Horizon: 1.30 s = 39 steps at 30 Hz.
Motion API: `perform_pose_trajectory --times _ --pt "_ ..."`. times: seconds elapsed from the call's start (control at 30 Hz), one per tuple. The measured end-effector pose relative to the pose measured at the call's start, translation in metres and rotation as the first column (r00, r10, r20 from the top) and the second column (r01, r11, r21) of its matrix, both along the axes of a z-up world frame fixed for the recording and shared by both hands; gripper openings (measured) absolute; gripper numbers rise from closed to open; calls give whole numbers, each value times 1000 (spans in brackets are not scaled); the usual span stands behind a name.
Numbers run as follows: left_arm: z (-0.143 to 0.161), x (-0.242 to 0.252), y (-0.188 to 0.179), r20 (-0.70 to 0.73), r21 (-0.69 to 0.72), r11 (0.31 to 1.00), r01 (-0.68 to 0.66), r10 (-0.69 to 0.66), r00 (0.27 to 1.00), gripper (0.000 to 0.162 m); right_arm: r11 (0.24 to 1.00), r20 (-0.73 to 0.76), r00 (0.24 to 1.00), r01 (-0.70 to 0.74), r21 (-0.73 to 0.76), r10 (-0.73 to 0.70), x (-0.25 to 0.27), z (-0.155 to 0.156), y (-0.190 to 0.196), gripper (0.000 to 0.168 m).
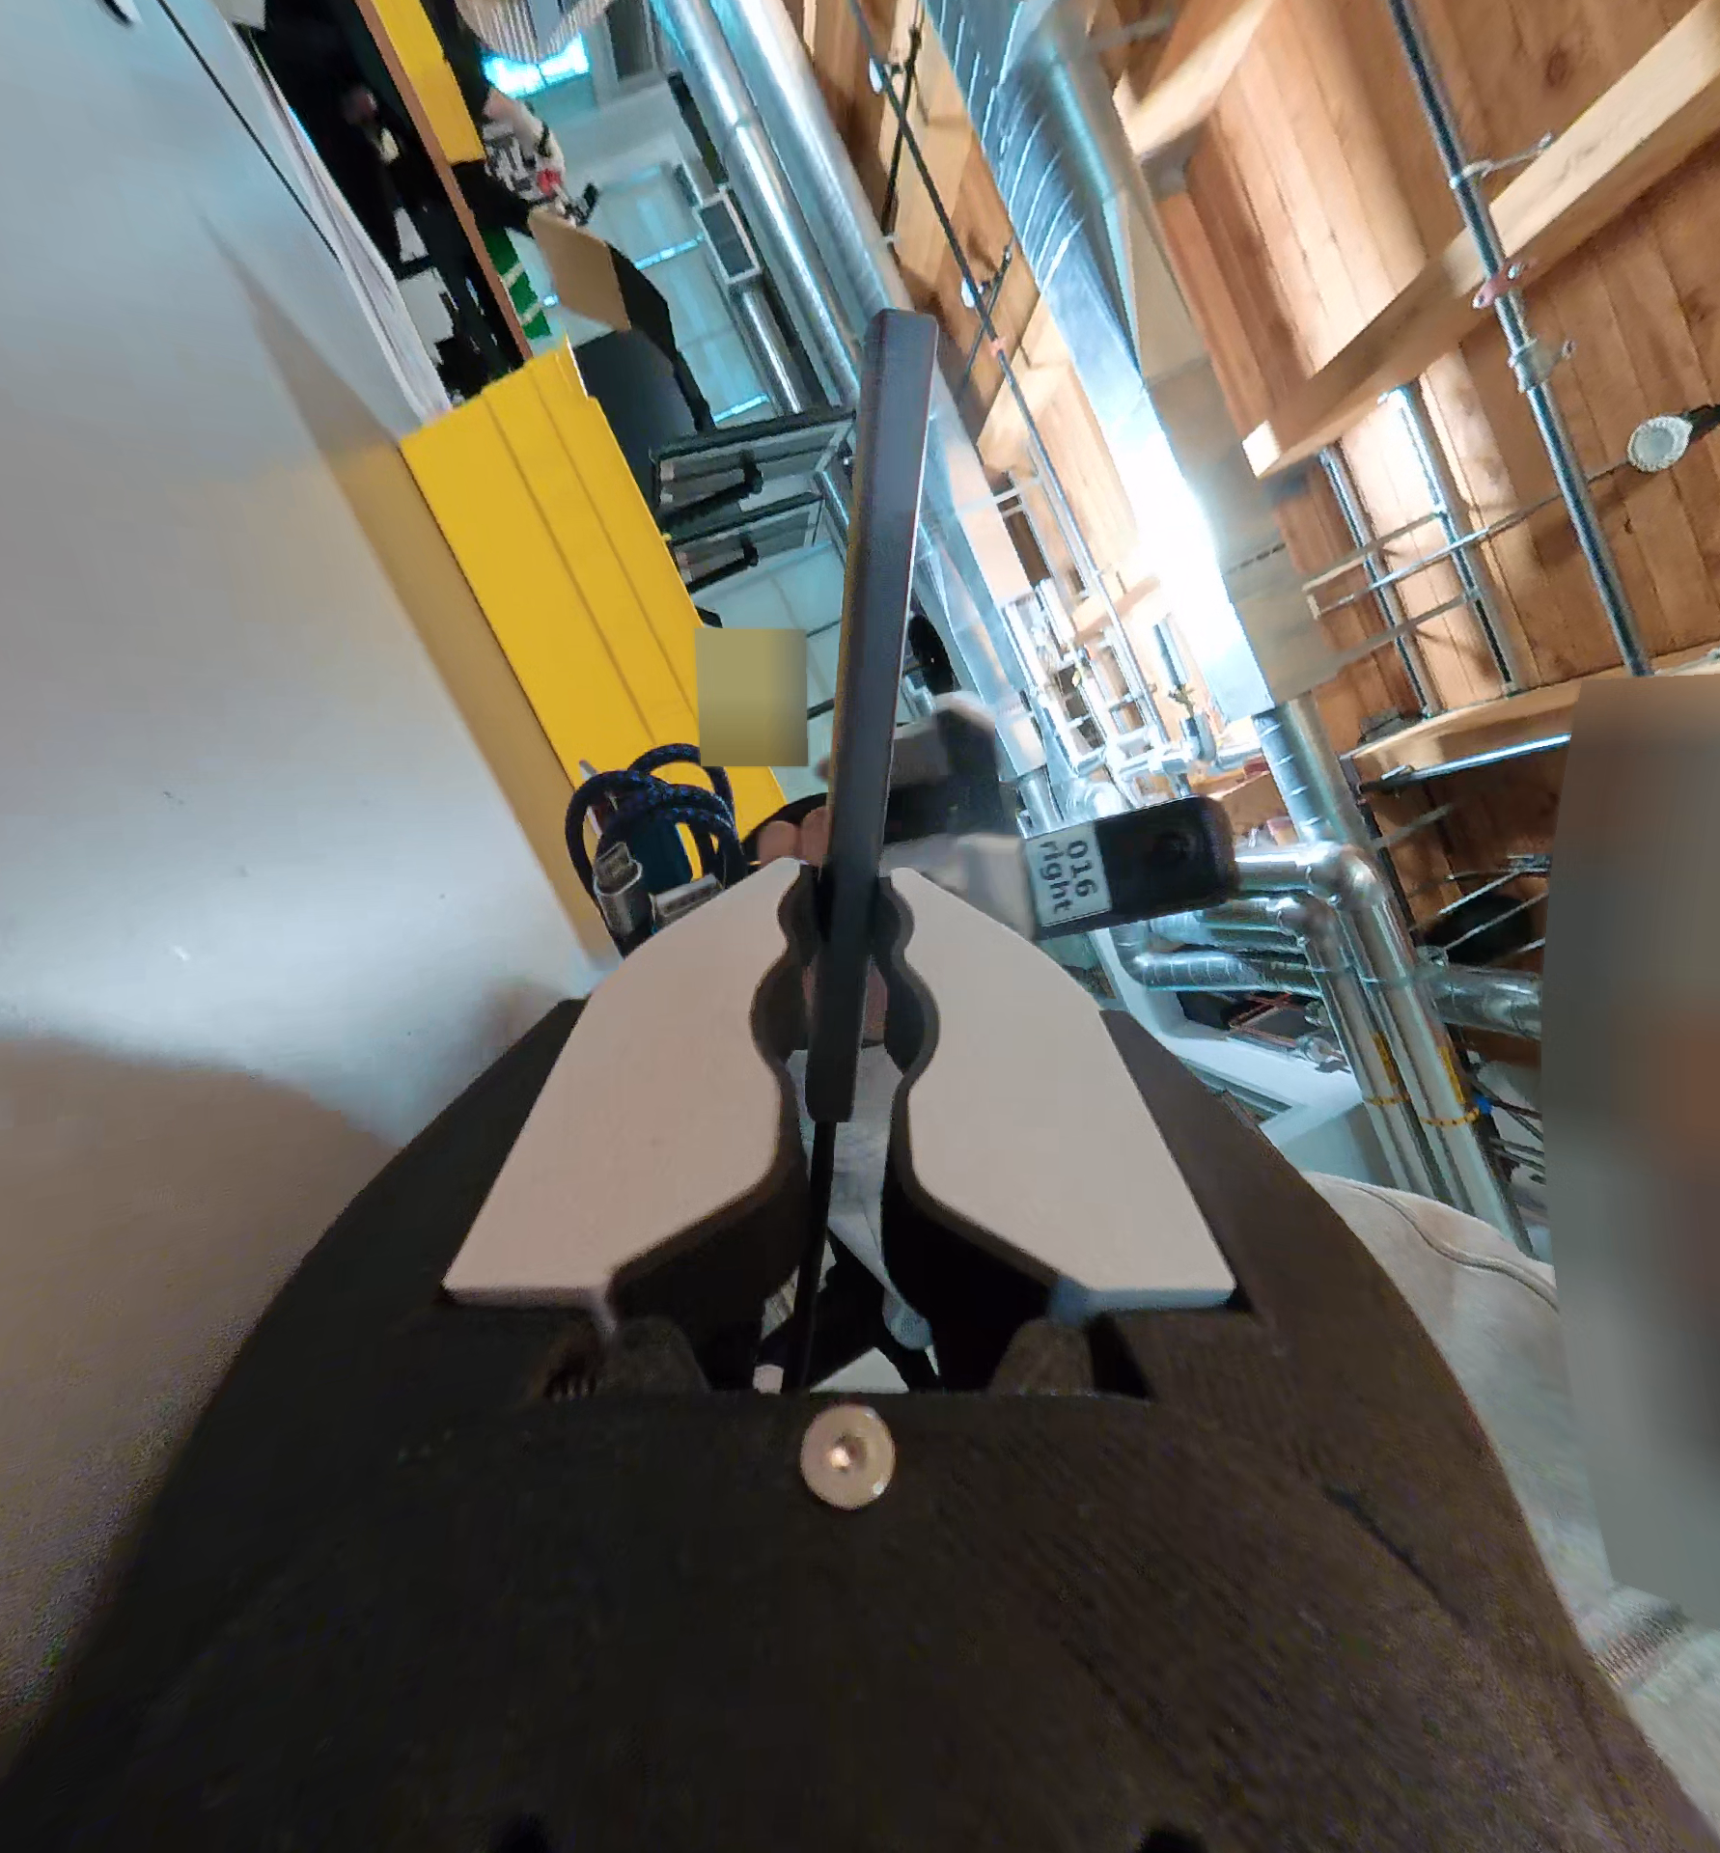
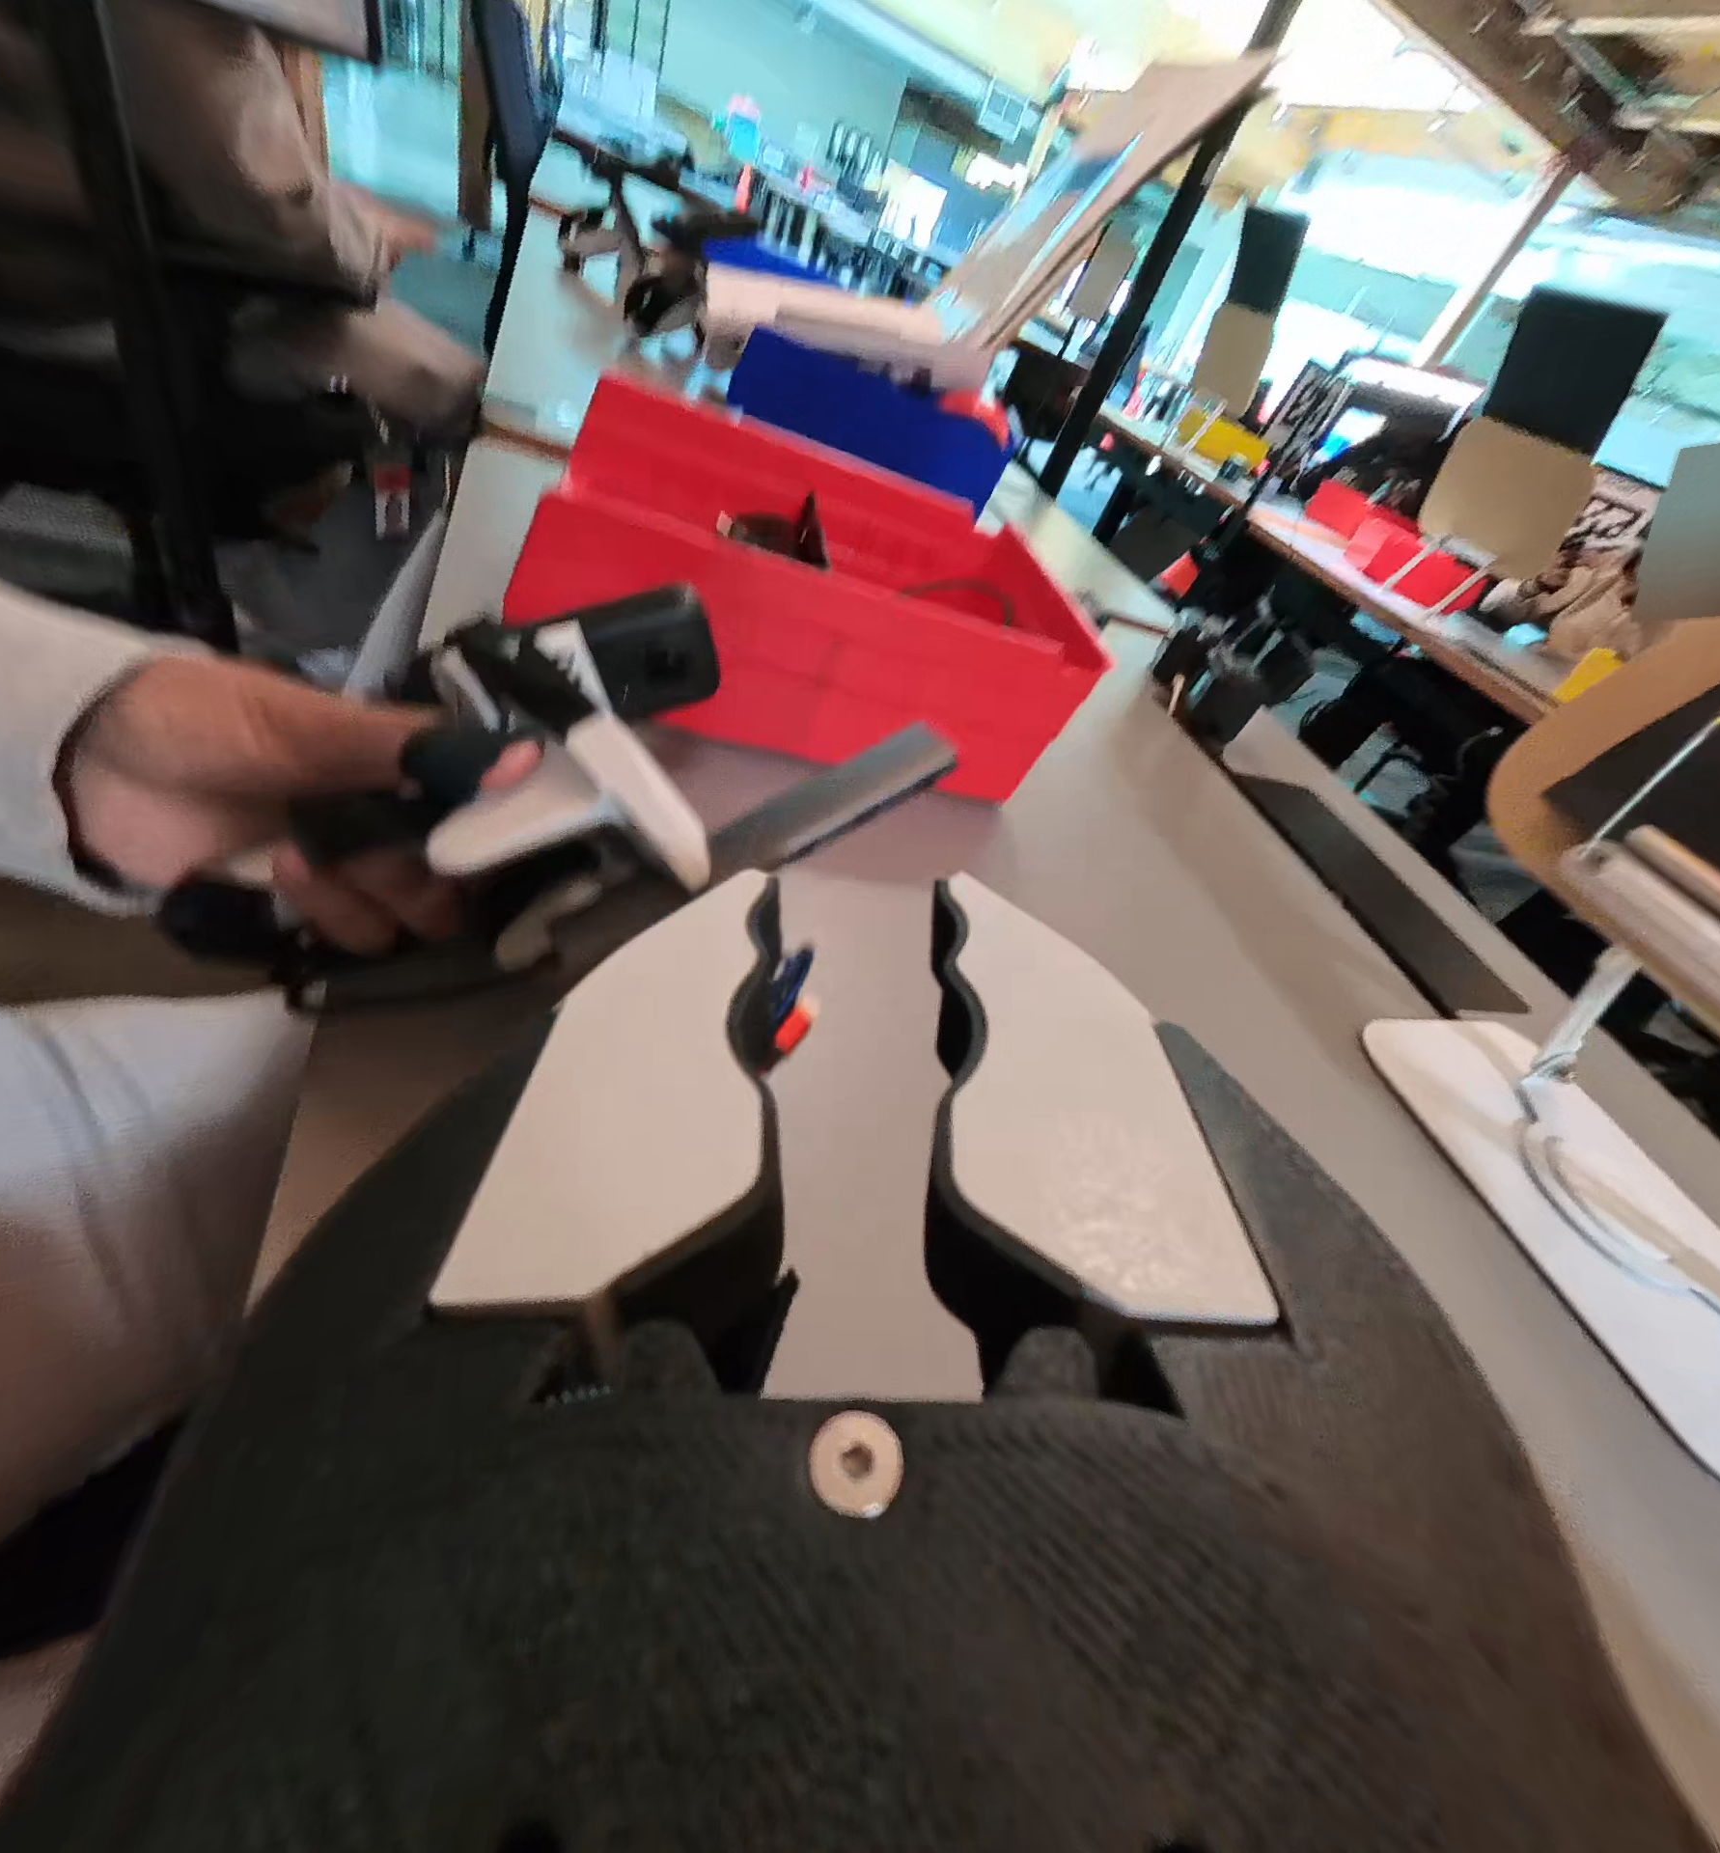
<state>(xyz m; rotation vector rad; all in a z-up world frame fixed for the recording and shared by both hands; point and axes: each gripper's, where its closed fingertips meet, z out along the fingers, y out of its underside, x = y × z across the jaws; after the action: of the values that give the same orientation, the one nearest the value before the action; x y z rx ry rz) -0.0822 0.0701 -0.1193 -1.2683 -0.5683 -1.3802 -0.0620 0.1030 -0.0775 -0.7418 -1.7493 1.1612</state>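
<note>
Two grippers: our left gripper (image 1: 844,902) clamps a thin dark slab (image 1: 876,642) at frame centre, best kept squeezed evenly, while our right gripper (image 2: 851,892), jaws parted, holds nothing above the grey table (image 2: 1187,902).

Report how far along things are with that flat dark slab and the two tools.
Done: the flat dark slab is off the table, clamped at one end in the left tool. In hand: the slab is held up in the air, near the red bin. Left: the right tool is open and empty. Where the slab belongs cannot be told.
</note>
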Motion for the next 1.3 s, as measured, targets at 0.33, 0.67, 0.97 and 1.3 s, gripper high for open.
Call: perform_pose_trajectory --times 0.33,0.67,0.97,1.3 --pt "-5 8 6 -17 -28 1000 8 -9 1000 9 996 -34 996 -85 -38 84 -79 85 -89 17" --pt "-9 9 8 -22 -49 999 18 -19 1000 7 986 196 967 -167 19 160 -179 83 -181 27" --pt "-9 7 8 5 -48 999 21 -21 1000 9 983 342 922 -176 -44 180 -219 69 -208 32" --pt "-10 5 8 23 -48 999 18 -16 1000 9 960 458 848 -188 -210 266 -231 55 -243 37"
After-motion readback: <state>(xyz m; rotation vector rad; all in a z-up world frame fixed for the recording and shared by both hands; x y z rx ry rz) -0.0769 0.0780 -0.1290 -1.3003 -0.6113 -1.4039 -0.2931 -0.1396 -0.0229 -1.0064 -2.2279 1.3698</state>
